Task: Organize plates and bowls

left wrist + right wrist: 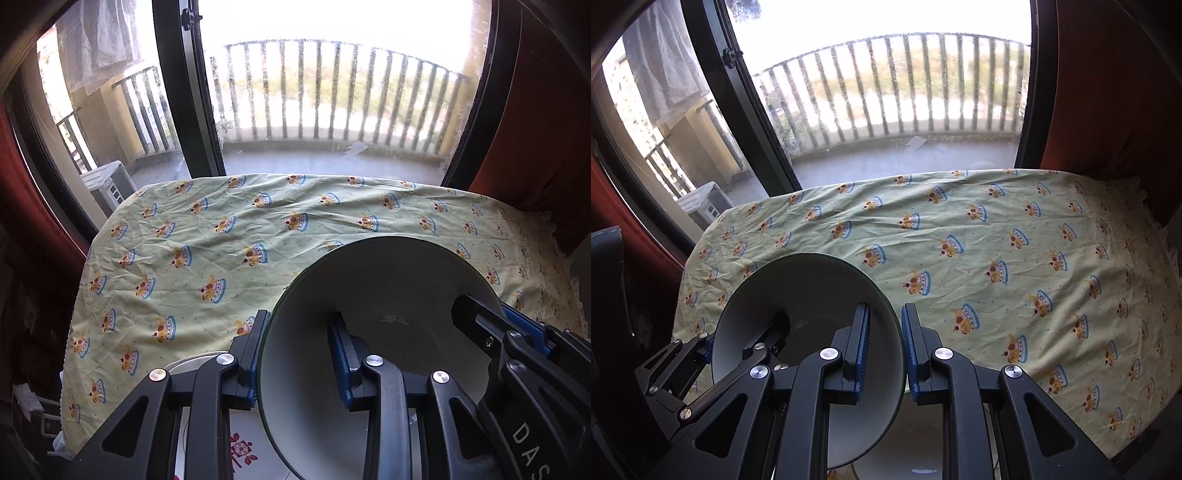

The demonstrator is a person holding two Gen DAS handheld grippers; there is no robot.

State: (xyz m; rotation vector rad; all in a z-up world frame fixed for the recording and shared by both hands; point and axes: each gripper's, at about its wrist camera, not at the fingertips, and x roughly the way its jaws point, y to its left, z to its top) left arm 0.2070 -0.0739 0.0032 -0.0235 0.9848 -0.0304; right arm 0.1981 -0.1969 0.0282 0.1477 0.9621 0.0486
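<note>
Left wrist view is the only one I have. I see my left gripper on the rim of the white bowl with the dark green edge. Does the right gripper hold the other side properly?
Observer: Yes. In the right wrist view, the right gripper is closed on the wall of the white bowl with the dark green rim, with one finger inside and one outside.
Operator: Is something under the bowl on that side?
Observer: Yes, a plain white dish shows below the bowl, between the gripper's arms. I cannot tell how far below it sits.
</note>
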